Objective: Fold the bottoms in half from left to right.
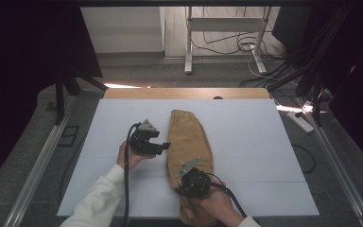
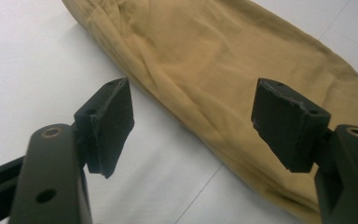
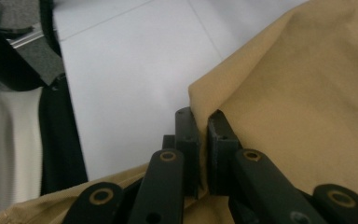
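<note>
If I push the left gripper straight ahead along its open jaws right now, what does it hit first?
Most likely the folded mustard-yellow cloth garment: in the left gripper view the left gripper points its open jaws at the garment's near edge on the white table surface. Depth is unclear, so it could graze the table first.

A: What are we counting on the white table top (image 1: 246,137)?

B: We are listing one mustard-yellow folded cloth garment (image 1: 189,137), lying lengthwise.

A: And tools?

B: Two black two-jaw handheld grippers: the left gripper (image 1: 163,145) and the right gripper (image 1: 182,182). Each is carrying one grey three-cornered plate and trailing one black cable, making two of each.

A: Hands?

B: Two, one gripping each tool, both in white sleeves.

A: Beyond the table?

B: We are noting one white power strip (image 1: 300,120) on the grey floor, and two white desk legs.
</note>
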The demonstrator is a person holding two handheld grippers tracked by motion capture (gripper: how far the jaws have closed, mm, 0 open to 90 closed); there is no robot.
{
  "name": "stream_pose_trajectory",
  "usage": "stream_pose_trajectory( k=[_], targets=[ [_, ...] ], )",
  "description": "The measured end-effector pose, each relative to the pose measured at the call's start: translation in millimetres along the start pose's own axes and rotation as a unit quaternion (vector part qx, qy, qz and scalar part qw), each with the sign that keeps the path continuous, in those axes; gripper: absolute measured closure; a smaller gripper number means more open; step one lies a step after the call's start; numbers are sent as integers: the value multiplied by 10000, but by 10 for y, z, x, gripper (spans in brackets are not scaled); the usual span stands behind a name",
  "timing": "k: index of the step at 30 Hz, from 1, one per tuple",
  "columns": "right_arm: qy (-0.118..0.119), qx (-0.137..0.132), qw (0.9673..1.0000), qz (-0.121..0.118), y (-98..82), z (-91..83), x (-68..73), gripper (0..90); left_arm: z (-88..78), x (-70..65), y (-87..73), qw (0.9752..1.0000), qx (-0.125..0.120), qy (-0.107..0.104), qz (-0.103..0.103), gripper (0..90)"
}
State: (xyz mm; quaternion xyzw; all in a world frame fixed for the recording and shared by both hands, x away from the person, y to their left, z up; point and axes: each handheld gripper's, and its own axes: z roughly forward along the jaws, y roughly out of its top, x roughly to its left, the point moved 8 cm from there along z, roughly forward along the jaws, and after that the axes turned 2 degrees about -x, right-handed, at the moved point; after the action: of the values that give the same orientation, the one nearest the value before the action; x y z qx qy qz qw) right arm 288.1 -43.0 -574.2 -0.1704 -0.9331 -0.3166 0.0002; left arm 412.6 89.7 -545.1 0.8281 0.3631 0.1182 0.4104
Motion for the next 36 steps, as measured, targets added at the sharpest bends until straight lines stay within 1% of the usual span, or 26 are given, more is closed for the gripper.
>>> stream_pose_trajectory(
  k=[5,6,8,10,11,14,15,17,18,20,24,26,30,36],
  targets=[
    [140,-24,9999,-1,14,10,68,848,3,0,-1,10000,2,-10,4,289],
    [146,-7,9999,-59,14,15,80,848,3,-1,-1,10000,1,-10,4,289],
    [181,19,9998,-89,18,27,116,843,3,-1,-1,10000,8,-5,11,289],
    [179,30,9998,-115,16,32,119,823,0,-5,0,10000,6,-12,7,289],
    [212,10,9997,-110,17,30,119,793,-3,-7,2,10000,1,-14,17,288],
    [280,-210,9994,-39,49,7,126,624,-4,-8,5,10000,-3,-13,28,288],
    [227,-252,9994,-28,65,-14,127,580,-4,-7,2,10000,6,-11,24,287],
    [97,-400,9991,-84,114,-75,113,516,-2,-2,2,10000,-9,-6,6,287],
    [78,-514,9986,-47,147,-112,110,481,-3,0,0,10000,-7,-8,6,287],
    [-7,-684,9977,-19,195,-189,76,457,-3,2,-2,10000,4,-1,12,287],
    [-243,-845,9961,87,208,-313,-65,430,-1,3,-2,10000,7,7,6,286],
    [-347,-894,9952,185,186,-360,-159,426,0,3,-2,10000,6,6,7,286],
    [-480,-949,9937,352,148,-418,-296,420,7,1,-5,10000,15,-3,5,286],
    [-641,-1006,9918,470,107,-478,-489,406,1,-10,-4,10000,0,-30,8,285]
  ],
)
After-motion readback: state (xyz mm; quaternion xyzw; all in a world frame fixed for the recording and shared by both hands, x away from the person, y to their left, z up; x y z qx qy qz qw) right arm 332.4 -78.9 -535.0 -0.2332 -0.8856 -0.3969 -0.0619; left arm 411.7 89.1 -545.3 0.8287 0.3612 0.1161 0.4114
